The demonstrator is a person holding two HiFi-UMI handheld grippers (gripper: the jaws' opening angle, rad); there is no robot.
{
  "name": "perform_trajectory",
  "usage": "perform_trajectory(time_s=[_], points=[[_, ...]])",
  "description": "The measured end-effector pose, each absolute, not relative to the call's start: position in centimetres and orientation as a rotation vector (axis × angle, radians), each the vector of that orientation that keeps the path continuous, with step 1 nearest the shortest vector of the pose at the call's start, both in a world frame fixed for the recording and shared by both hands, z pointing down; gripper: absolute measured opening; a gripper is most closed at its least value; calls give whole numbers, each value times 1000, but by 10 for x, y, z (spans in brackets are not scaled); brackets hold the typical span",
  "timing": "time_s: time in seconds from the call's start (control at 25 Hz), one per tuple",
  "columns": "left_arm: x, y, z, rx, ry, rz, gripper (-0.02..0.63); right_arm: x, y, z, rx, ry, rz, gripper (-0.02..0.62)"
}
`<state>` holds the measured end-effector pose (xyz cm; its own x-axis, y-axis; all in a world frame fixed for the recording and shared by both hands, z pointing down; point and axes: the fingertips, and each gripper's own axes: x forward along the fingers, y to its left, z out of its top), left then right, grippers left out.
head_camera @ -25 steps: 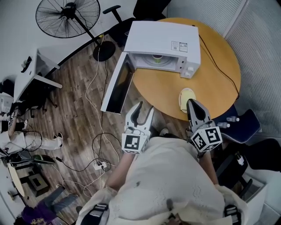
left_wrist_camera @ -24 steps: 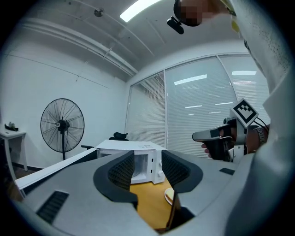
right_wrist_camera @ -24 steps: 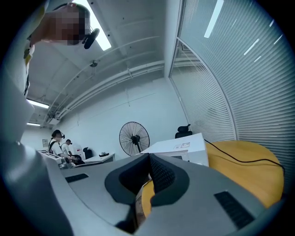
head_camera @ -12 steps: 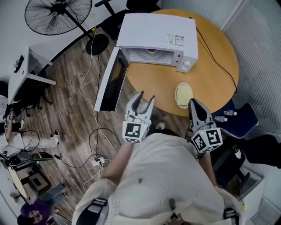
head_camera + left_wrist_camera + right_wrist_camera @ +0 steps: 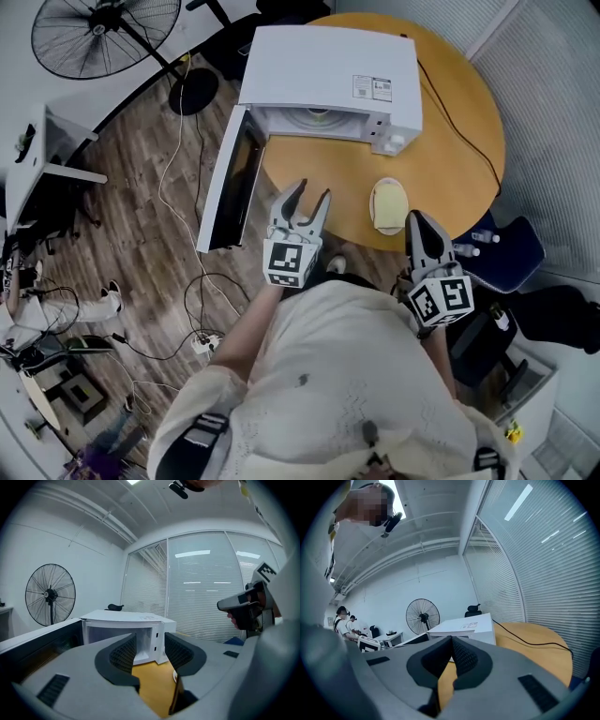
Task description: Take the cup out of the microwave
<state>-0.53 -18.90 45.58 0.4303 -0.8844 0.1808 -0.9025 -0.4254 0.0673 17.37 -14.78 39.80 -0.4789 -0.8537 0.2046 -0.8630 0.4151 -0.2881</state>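
The white microwave (image 5: 328, 70) stands at the back of the round wooden table (image 5: 459, 159), its door (image 5: 230, 178) swung wide open to the left. Only a greenish sliver of the cup (image 5: 315, 115) shows inside the cavity. My left gripper (image 5: 312, 190) hovers open and empty at the table's near edge, aimed at the open cavity (image 5: 119, 637); through its jaws I see the microwave front, the cup not discernible. My right gripper (image 5: 412, 217) is shut on nothing at the table's near right edge, beside a pale round disc (image 5: 387, 204). In the right gripper view (image 5: 451, 641) the pads meet.
A black cord (image 5: 450, 103) runs over the table behind the microwave. A standing fan (image 5: 94, 23) is at the far left, cables and a power strip (image 5: 206, 345) lie on the wood floor, and a blue chair (image 5: 502, 248) holds bottles on the right.
The left gripper has moved forward toward the table edge and the open microwave, still open. The right gripper shifted slightly forward, still shut. The whole view has drawn nearer the table.
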Motion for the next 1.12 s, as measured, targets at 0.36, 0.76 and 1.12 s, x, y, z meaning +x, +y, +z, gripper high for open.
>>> perform_trajectory(time_s=[0.36, 0.76, 1.12], points=[[-15, -242, 483, 2506, -1565, 221, 202, 162, -176, 404, 1629, -2575, 563, 8], [-14, -292, 500, 2489, -1537, 233, 204, 161, -196, 412, 1710, -2516, 599, 9], [-16, -335, 531, 2423, -1548, 279, 213, 159, -211, 422, 1774, -2477, 647, 9]])
